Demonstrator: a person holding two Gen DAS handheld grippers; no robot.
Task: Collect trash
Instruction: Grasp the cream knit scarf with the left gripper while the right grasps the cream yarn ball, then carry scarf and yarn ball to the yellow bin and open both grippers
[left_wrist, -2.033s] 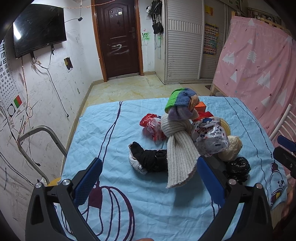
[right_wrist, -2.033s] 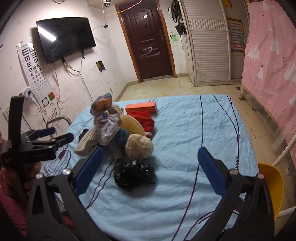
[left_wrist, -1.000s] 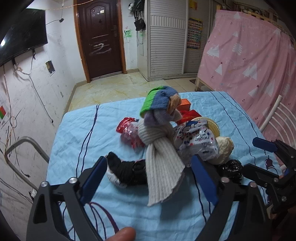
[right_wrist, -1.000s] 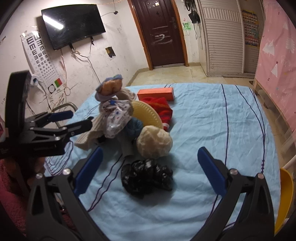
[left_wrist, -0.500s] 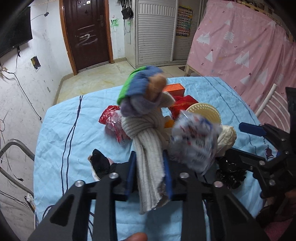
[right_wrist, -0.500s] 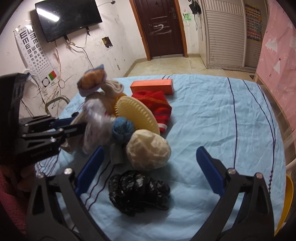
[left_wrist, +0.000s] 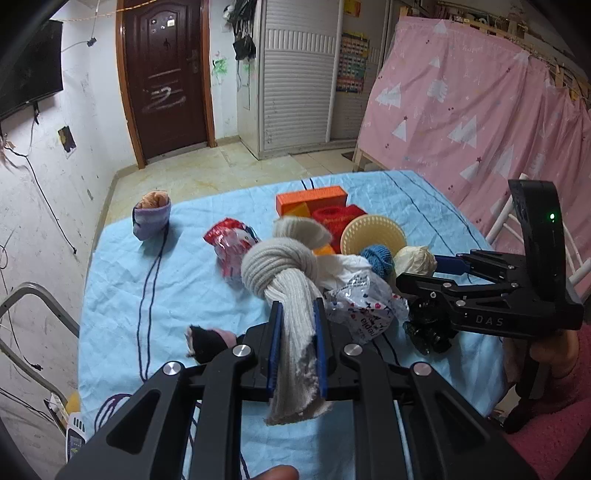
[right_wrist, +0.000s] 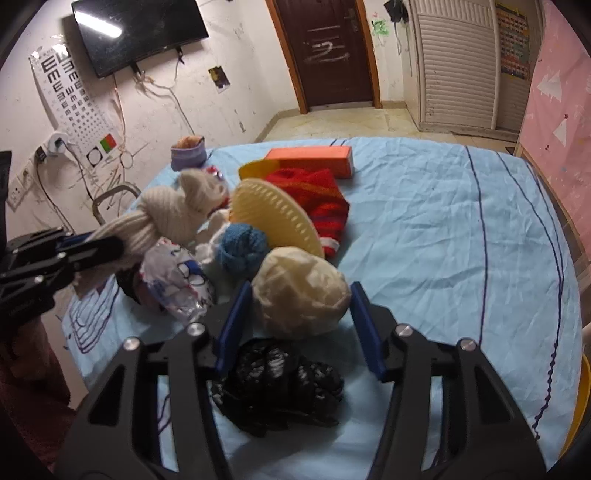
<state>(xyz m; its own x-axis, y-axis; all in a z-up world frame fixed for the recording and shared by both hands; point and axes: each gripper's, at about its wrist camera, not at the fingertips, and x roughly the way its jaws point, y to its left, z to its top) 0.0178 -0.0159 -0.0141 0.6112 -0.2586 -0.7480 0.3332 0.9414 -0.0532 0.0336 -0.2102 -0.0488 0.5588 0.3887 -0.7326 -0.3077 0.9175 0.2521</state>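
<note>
Left claw (left_wrist: 297, 308) clamped on cream knit roll (left_wrist: 280, 266); sock ball (left_wrist: 151, 218) tumbled to blue sheet's (left_wrist: 147, 295) far left corner. Right claw (right_wrist: 300, 291) just closing round cream bag (right_wrist: 301, 306), not squeezing yet: no trash grabbed.

Dim indoor light, glare streak on TV (right_wrist: 140, 27), strong fisheye bending, dark vignetted corners.
</note>
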